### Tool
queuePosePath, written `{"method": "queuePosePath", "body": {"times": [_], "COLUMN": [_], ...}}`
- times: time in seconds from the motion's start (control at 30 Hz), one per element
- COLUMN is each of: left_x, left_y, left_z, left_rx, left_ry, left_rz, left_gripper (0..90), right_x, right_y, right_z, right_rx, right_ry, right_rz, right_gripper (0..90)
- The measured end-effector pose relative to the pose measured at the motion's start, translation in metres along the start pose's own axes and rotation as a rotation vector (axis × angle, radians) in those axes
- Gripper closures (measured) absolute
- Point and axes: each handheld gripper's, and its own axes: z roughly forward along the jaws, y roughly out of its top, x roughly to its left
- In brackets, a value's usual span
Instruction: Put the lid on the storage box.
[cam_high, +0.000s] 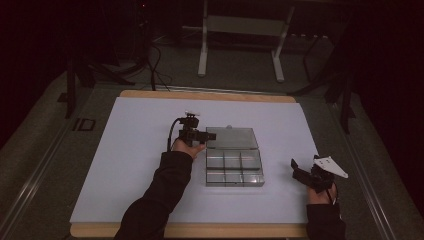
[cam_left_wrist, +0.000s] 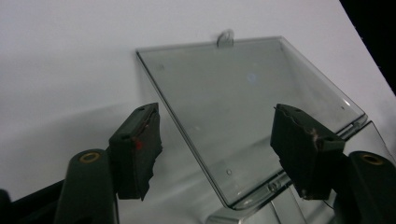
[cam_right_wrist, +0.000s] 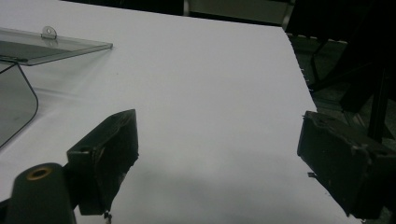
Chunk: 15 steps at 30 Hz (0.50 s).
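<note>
Left gripper held at the near left corner of the clear box's open lid, fingers apart, lid edge between them, neither pad pressing it. Right gripper kept well apart from the box, fingers spread wide over bare white table sheet, nothing between. Box seen lying open, compartments beneath and beside the left fingers.
</note>
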Motion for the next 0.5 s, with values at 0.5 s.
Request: {"method": "queuePosePath", "body": {"times": [0.5], "left_x": [0.016], "left_y": [-0.007], "left_z": [0.02], "left_rx": [0.096], "left_ry": [-0.153], "left_rz": [-0.176], "left_gripper": [42.1], "right_x": [0.001], "right_y": [0.0], "right_z": [0.0], "right_rx": [0.002], "right_ry": [0.0], "right_rz": [-0.006], "right_gripper": [12.4]}}
